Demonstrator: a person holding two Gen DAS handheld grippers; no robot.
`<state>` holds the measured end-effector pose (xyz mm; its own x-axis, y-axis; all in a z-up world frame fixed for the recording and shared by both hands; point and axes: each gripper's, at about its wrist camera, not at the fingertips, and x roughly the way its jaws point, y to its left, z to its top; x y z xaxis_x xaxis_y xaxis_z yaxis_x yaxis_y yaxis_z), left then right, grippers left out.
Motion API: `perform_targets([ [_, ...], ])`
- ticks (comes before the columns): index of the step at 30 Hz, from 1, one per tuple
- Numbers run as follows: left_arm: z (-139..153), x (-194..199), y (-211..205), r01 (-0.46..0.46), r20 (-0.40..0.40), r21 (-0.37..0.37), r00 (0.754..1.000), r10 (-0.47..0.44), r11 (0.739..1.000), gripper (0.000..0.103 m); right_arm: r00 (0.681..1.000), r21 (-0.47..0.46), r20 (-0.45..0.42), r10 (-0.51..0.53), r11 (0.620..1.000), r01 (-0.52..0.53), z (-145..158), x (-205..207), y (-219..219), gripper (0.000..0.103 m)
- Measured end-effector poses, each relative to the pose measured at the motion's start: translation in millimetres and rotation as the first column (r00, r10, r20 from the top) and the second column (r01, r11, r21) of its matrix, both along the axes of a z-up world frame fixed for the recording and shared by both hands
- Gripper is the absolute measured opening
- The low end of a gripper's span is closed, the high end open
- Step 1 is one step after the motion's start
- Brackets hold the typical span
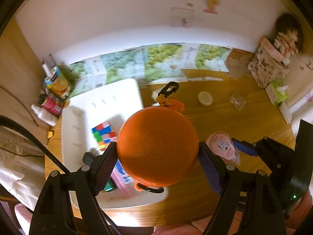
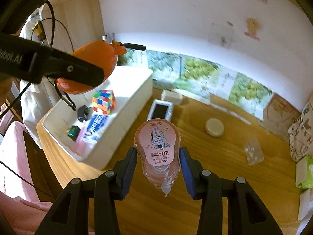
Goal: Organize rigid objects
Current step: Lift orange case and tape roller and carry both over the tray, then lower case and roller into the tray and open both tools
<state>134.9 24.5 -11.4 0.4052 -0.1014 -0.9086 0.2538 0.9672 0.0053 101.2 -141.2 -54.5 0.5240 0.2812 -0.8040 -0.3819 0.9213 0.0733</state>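
In the left wrist view, our left gripper (image 1: 158, 157) clamps an orange round case (image 1: 157, 146) between its pads, held above the near right edge of the white bin (image 1: 72, 129), where a colour cube (image 1: 104, 135) lies inside. In the right wrist view, our right gripper (image 2: 158, 173) clamps a pink correction tape (image 2: 158, 152) above the wooden table (image 2: 215, 176), right of the bin (image 2: 121, 133), with the cube (image 2: 104, 101) and a black plug (image 2: 83, 113) inside and a round beige tin (image 2: 214, 127) far right.
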Motion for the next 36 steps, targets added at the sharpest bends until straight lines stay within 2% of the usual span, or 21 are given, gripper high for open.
perform_targets([
  [8,-12,10,65,-0.094,-0.018,0.012,0.995,0.094,0.996,0.083,1.0,0.011,0.017,0.018,1.0,-0.019,3,9,55,0.045],
  [19,-44,14,138,-0.152,-0.028,0.01,0.988,0.152,0.988,0.083,0.999,0.035,0.023,0.028,0.999,-0.029,-10,25,126,0.045],
  [25,-66,13,163,-0.182,-0.072,0.004,0.981,0.182,0.983,0.083,0.999,0.062,0.023,0.024,0.998,-0.025,-16,34,155,0.045],
  [34,-89,13,179,-0.195,-0.148,0.042,0.969,0.199,0.98,0.084,1.0,0.104,-0.002,0.01,0.994,-0.01,-28,44,179,0.046],
  [36,-91,13,182,-0.209,-0.157,0.032,0.965,0.211,0.977,0.084,1.0,0.118,-0.008,0.004,0.993,-0.003,-30,44,180,0.057],
])
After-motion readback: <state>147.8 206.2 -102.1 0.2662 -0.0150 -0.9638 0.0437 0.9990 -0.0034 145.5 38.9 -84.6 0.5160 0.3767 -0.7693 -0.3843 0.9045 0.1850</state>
